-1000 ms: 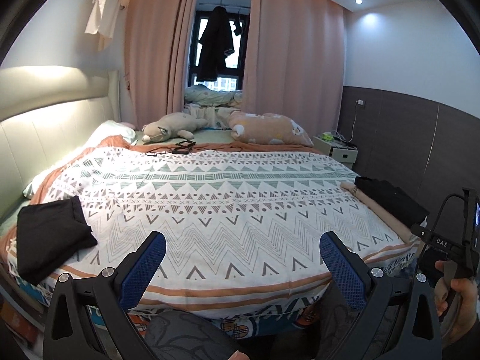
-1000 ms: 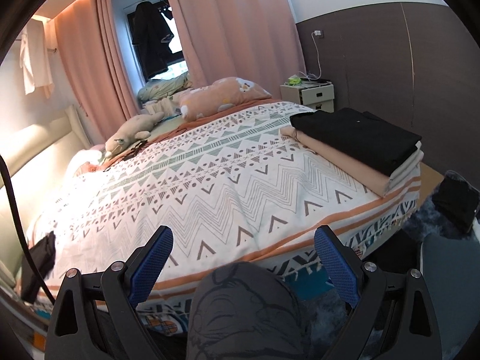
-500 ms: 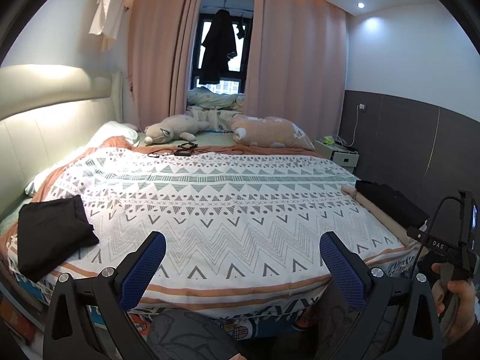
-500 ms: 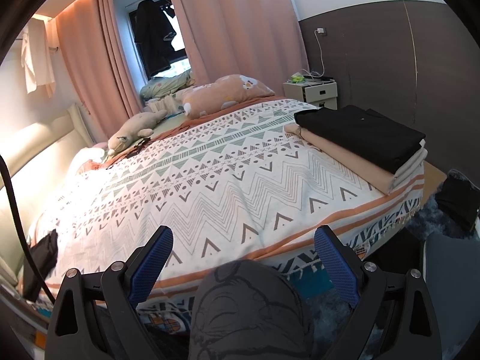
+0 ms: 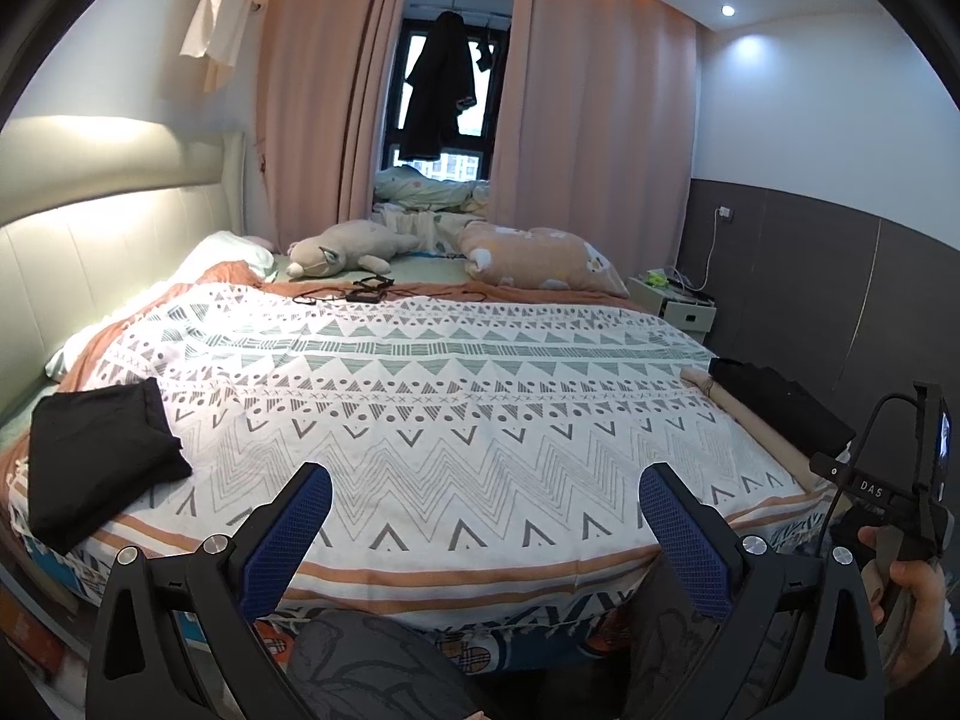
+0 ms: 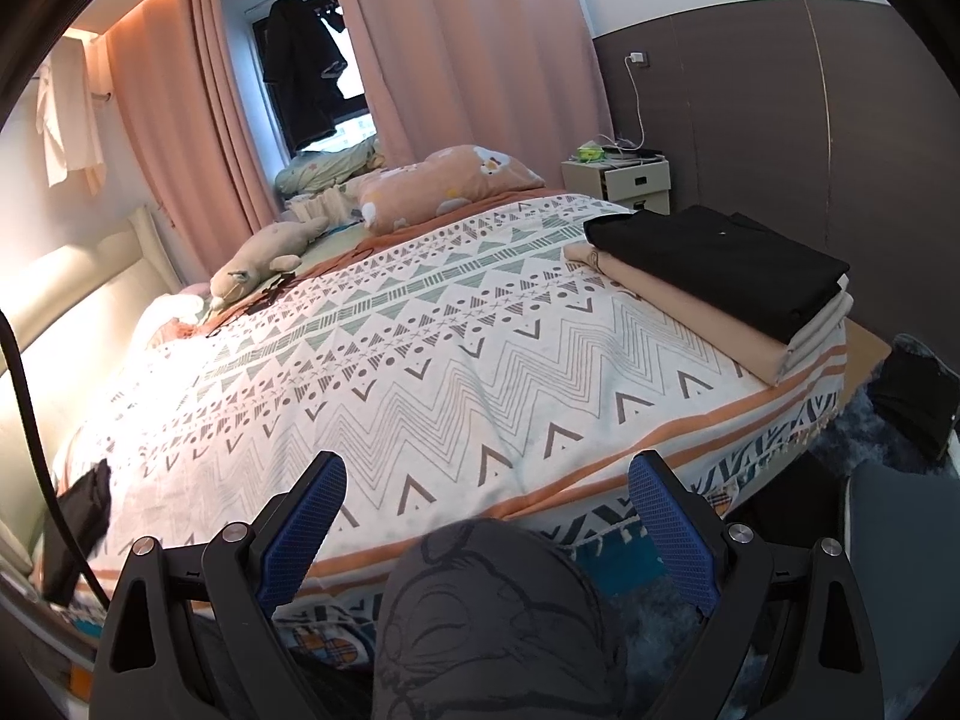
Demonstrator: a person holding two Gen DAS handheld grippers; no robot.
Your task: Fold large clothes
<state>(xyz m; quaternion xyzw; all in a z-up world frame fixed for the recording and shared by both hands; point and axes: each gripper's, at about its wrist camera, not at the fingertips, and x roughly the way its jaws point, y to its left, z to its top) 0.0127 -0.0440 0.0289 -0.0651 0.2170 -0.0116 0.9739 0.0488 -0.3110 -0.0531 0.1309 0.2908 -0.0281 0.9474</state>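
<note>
While both grippers' ribbed blue fingers (image 5: 287, 537) (image 6: 303, 531) gape empty, a flat rectangular folded black garment (image 6: 717, 261) tops the stack (image 6: 708, 306) at right of frame.

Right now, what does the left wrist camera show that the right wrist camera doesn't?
Only the left wrist view shows the right hand gripping its handle, and the ceiling lights. Only the right wrist view shows the stack's black garment from above, over the beige one. Both show the patterned bedspread, plush toy and open, empty grippers.

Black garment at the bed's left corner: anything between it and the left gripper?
Nothing visible. The black garment lies on bare patterned bedspread, left of the open left gripper, which holds nothing.
</note>
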